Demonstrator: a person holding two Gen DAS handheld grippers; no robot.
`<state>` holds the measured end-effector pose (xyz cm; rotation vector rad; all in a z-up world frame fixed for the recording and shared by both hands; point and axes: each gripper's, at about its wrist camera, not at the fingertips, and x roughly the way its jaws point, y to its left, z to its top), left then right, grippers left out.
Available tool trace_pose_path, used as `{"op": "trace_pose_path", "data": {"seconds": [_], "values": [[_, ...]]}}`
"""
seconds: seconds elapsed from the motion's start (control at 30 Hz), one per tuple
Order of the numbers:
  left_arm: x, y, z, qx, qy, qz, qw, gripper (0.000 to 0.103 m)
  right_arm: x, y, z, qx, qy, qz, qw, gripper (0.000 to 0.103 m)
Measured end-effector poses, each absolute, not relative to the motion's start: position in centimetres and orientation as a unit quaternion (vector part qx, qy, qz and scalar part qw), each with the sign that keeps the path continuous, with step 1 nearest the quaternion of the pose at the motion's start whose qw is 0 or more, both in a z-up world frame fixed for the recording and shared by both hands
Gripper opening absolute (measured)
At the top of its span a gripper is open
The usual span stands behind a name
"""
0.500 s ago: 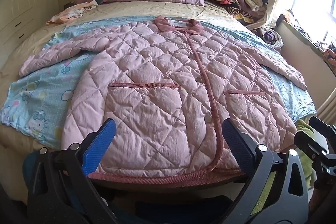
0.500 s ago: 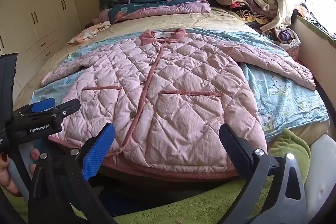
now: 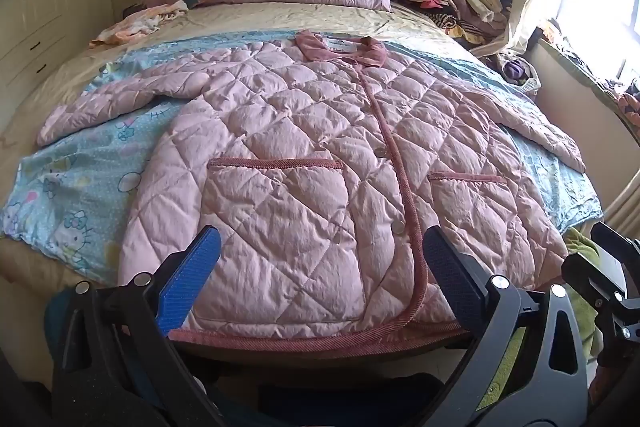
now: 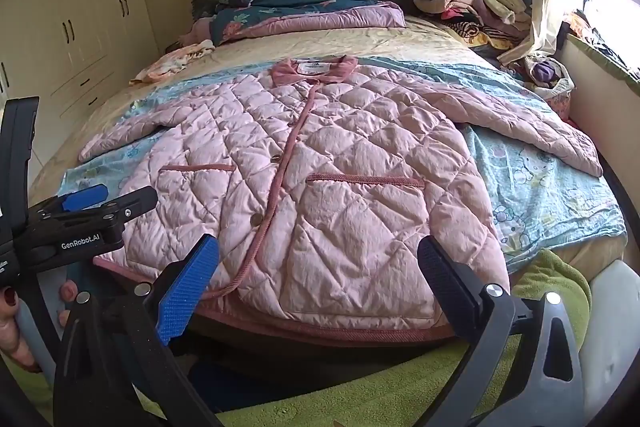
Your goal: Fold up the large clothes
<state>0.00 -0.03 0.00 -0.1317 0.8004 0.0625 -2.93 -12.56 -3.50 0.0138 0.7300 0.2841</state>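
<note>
Left wrist view: left gripper fingers spread wide, holding nothing, above the pink quilted coat lying flat at the bed foot edge; right gripper equally wide, empty.

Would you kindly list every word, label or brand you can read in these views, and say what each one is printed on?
"GenRobot.AI": white lettering on the black body of the left gripper, seen in the right wrist view.
White neck label inside the collar of the pink quilted coat: print too small to read.
More white print at the picture's left edge, below the brand name: cut off, unreadable.
Cartoon bedsheet: pictures only, no legible words.
</note>
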Motion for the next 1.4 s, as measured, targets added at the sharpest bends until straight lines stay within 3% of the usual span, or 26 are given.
{"op": "trace_pose_path", "data": {"seconds": [1.4], "values": [[0.03,0.0,-0.03,-0.064,0.39,0.03,0.918,0.095,-3.09,-12.39,-3.42,0.01,0.357,0.143,0.923,0.099]]}}
